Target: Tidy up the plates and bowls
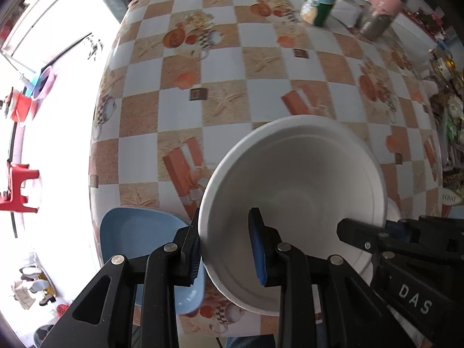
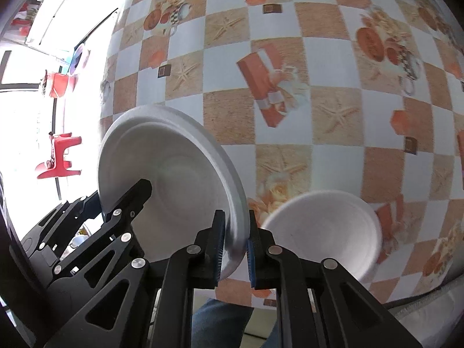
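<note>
A large white bowl (image 1: pixel 293 203) is held tilted above the checkered table. My left gripper (image 1: pixel 226 249) straddles its left rim, one finger outside and one inside, with a gap showing at the inner pad. My right gripper (image 2: pixel 235 246) is shut on the same white bowl's (image 2: pixel 171 174) opposite rim; it shows at the right in the left wrist view (image 1: pixel 362 237). A blue plate (image 1: pixel 139 240) lies on the table's front left corner, under my left gripper. A second smaller white bowl (image 2: pixel 322 229) sits upright on the table just right of my right gripper.
A blue-capped bottle (image 1: pixel 319 3) and a pink flask (image 1: pixel 382 8) stand at the table's far side. The table edge (image 1: pixel 95 133) drops off to the left, with a red stool (image 1: pixel 17 185) on the floor beyond.
</note>
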Motion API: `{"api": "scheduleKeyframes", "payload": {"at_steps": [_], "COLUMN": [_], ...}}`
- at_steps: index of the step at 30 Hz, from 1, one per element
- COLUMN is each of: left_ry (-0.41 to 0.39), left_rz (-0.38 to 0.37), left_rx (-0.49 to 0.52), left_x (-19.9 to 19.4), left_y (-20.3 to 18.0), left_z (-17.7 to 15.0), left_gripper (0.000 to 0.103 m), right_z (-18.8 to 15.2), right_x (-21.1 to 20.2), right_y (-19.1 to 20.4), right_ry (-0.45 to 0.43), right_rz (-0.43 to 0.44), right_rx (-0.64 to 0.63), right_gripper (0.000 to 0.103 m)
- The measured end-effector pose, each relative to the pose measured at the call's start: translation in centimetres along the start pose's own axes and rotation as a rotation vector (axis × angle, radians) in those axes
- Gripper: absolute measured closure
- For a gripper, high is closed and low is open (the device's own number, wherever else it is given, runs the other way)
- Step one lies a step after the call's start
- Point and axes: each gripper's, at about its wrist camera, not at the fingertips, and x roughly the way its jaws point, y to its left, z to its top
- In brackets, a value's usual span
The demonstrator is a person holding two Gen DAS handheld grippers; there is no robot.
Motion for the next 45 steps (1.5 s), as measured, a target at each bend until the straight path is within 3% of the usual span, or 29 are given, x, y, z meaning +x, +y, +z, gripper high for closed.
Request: {"api": "scheduleKeyframes", "payload": {"at_steps": [18, 28, 37, 42, 45], "left_ry": [-0.031, 0.046, 0.097, 0.095, 0.082], "left_rz": [-0.043, -0.054, -0.035, -0.028, -0.020], "left_rx": [0.220, 0.359, 0.357, 0.346, 0.333], "left_x": [-3.1, -0.7, 2.2, 2.3, 1.8], "left_y": [-8.3, -12.9, -13.4, -13.0, -12.4], "left_z": [-1.1, -3.2, -4.2, -4.4, -4.7], "left_gripper": [0.072, 0.072, 0.072, 0.063, 0.044], "right_z": [-2.9, -6.1, -6.9, -7.0, -7.0], "right_x": [-4.3, -3.6, -0.7, -0.2, -0.4], "right_y": [-6.4, -11.4, -12.1, -12.1, -12.5], "right_ry": [-0.078, -0.064, -0.034, -0.022, -0.024], "right_rz": [0.010, 0.005, -0.039, -0.049, -0.066], "right_rx": [0.119, 0.226, 0.202, 0.180, 0.177], "right_gripper": [0.087, 0.087, 0.087, 0.087, 0.087]}}
